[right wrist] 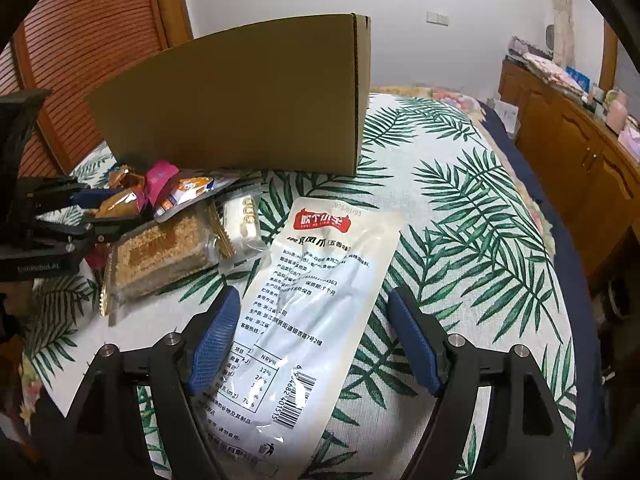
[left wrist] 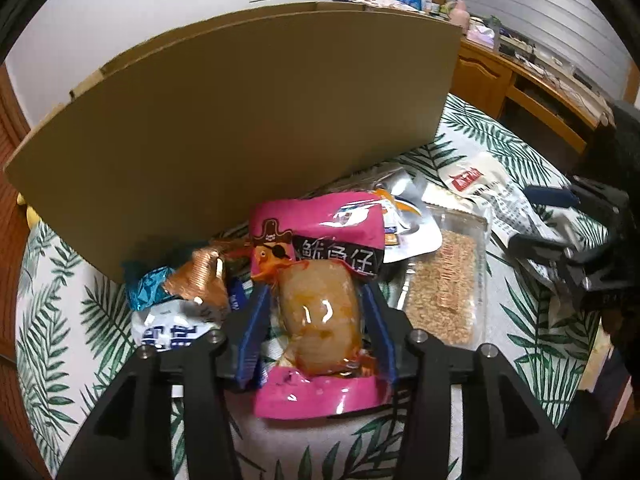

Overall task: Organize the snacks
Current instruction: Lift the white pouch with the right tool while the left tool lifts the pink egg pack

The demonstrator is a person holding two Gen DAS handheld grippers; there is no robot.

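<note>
My left gripper point(left wrist: 316, 292) is open with its blue pads on either side of a pink squid snack pouch point(left wrist: 320, 280) lying on the leaf-print cloth. My right gripper point(right wrist: 314, 304) is open around a long white snack pouch point(right wrist: 304, 300) with a red logo, lying flat. A tall cardboard box point(left wrist: 248, 120) stands behind the snack pile; it also shows in the right wrist view point(right wrist: 240, 100). The right gripper shows at the right edge of the left wrist view point(left wrist: 548, 216), and the left gripper at the left of the right wrist view point(right wrist: 96, 212).
A clear pack of sesame bars point(left wrist: 444, 280), a silver pouch point(left wrist: 408, 220), a copper-wrapped candy point(left wrist: 200, 276) and a blue-white packet point(left wrist: 172, 328) lie around the pink pouch. A wooden dresser point(right wrist: 580, 152) with clutter stands at the right. A wooden slatted door point(right wrist: 80, 40) is at the left.
</note>
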